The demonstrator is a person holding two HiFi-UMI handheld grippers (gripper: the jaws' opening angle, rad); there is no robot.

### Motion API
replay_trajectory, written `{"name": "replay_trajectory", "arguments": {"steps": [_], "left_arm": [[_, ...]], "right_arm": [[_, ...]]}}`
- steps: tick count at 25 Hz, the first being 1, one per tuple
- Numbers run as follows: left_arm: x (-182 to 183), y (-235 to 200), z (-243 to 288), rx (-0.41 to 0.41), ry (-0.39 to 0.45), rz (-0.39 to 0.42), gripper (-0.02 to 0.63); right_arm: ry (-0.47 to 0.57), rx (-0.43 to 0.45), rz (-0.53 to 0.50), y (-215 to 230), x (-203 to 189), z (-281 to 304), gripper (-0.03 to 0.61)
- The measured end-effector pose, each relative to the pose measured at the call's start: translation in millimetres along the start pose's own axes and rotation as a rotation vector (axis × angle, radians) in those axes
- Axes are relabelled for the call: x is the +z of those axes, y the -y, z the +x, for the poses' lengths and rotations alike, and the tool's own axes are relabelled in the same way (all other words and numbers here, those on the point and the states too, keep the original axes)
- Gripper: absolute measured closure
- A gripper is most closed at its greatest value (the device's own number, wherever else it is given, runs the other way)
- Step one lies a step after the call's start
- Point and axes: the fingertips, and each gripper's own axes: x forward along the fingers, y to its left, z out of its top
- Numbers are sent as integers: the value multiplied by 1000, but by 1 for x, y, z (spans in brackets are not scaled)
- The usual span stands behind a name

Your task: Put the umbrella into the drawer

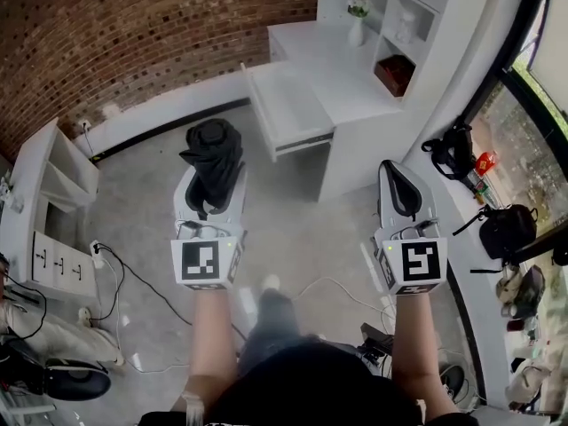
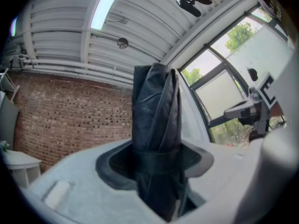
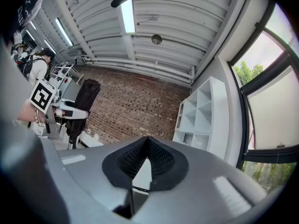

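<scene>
The left gripper (image 1: 211, 193) has its jaws clamped on the folded black umbrella (image 1: 215, 156). They grip it at the strap band, so most of the bundle stands up above the jaws and only a short end hangs below. The right gripper (image 1: 399, 189) holds nothing, and its jaws are closed with the tips touching. Both grippers are over the floor, well apart from the open drawer (image 1: 288, 114), which juts out from the left side of the white table (image 1: 324, 56) on the far side of the scene.

The drawer looks shallow, so the main risk is probably the long upper end of the umbrella. If it arrives upright, it could knock the drawer's front edge or stand proud of it; it most likely has to be tipped flat and laid along the drawer. The jaws press on soft folded cloth, so the bundle may slide or twist as it is tilted. Loose cables (image 1: 133, 282) on the near floor, to the left, could catch a foot on the way there.
</scene>
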Motion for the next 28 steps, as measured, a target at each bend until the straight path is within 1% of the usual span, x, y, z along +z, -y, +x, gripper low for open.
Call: {"name": "replay_trajectory", "arguments": {"steps": [8, 13, 18, 23, 28], "left_arm": [[-31, -68, 72, -15, 6, -12, 371], [-43, -113, 116, -31, 6, -6, 371], [-56, -152, 151, -42, 6, -11, 371], [-70, -173, 175, -59, 5, -34, 371], [-86, -178, 197, -68, -5, -65, 371]], "right_arm": [[9, -25, -4, -7, -4, 99, 575], [6, -54, 26, -9, -6, 157, 575], [0, -64, 31, -18, -5, 209, 575], [-31, -57, 8, -28, -12, 240, 575], [-49, -72, 2, -15, -24, 258, 575]]}}
